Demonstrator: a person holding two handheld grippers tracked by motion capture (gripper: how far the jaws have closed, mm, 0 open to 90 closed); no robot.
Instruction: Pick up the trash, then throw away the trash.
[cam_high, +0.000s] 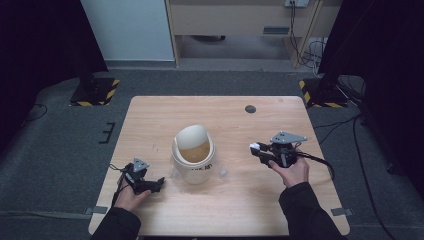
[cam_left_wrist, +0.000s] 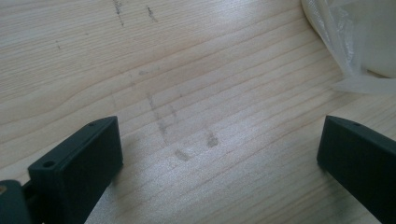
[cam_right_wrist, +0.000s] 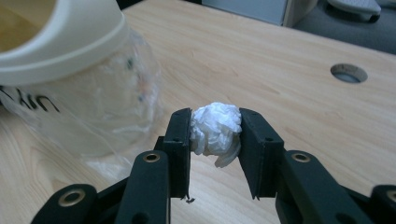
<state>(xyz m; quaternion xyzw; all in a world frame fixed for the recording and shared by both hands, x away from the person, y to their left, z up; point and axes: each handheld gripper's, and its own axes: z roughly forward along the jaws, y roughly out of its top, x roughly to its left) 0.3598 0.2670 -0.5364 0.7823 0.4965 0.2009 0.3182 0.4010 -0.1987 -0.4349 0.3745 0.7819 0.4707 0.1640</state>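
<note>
A small cream bin (cam_high: 194, 155) with a swing lid and a clear plastic liner stands in the middle of the wooden table (cam_high: 150, 115). My right gripper (cam_high: 256, 148), to the right of the bin, is shut on a crumpled white paper ball (cam_right_wrist: 215, 128), which also shows as a white speck at the jaw tips (cam_high: 255, 146). The bin (cam_right_wrist: 70, 60) lies to the upper left of that ball. My left gripper (cam_high: 159, 182) rests low at the bin's front left, open (cam_left_wrist: 219, 149) over bare wood, with the liner's edge (cam_left_wrist: 345, 56) at upper right.
A round cable hole (cam_high: 250, 109) sits near the table's far edge. Black stands with yellow-striped bases (cam_high: 95, 92) flank the table on the grey carpet. Cables (cam_high: 320, 160) trail off the right side.
</note>
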